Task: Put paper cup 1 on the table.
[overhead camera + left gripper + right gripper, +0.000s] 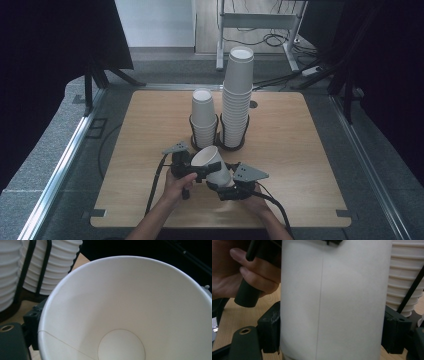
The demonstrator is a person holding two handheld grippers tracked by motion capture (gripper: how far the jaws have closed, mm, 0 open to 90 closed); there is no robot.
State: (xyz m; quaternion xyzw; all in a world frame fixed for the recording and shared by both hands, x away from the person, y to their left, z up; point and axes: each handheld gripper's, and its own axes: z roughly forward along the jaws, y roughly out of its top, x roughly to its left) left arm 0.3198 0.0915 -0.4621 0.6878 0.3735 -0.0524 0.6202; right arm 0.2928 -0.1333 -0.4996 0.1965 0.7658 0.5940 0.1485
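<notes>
Cup [332,302] apparently between right fingers [269,330]

A light wooden table [300,150] stands on grey carpet. Near its middle, two black wire holders sit side by side, touching. The left holder [204,143] carries a short stack of white paper cups [203,112]; the right holder [234,140] carries a much taller stack [238,85]. Behind the table, cables [280,40] lie on the floor by a grey metal frame [260,21].
</notes>
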